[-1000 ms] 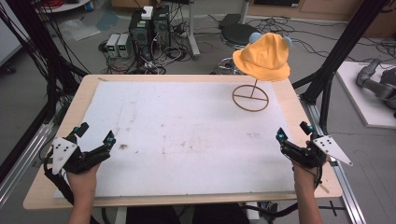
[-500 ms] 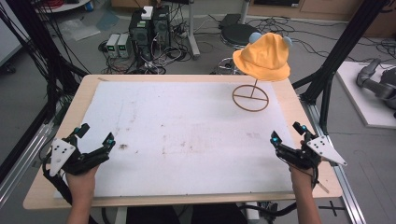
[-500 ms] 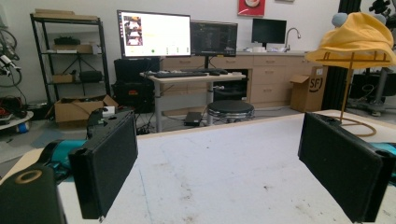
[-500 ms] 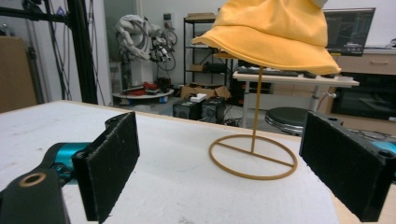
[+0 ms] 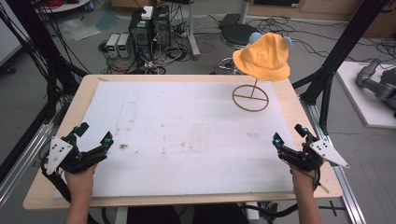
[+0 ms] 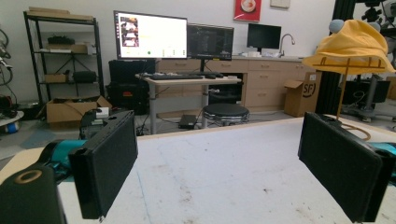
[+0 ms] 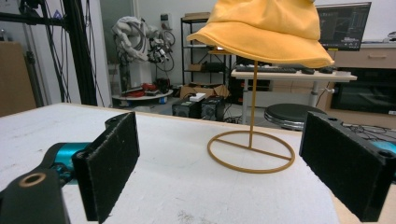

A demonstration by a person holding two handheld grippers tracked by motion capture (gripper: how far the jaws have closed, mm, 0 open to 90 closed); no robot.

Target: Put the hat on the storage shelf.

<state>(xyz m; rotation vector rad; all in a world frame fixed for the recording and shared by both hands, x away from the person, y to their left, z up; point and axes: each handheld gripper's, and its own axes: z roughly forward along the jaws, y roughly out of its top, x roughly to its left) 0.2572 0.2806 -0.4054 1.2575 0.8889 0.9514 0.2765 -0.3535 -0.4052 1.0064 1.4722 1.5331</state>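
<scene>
You hold two black grippers: left gripper [image 5: 92, 140], right gripper [image 5: 290, 136]. Each has flat rectangular black jaws with matte, foam-like pads [image 6: 108, 163], teal housings behind them and small blue-lit tips. Grey three-cornered plates [image 5: 59, 152] with dark dots sit on top. A brass-ringed hole [image 7: 31, 179] shows at 8 o'clock. Black cables trail back. Forearms bare, no sleeves.

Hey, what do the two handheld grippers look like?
Both the left gripper and right gripper are black, with flat rectangular black jaws, teal accents near the jaws and a grey three-cornered plate with dark dots. Forearms are bare, no sleeves.
</scene>
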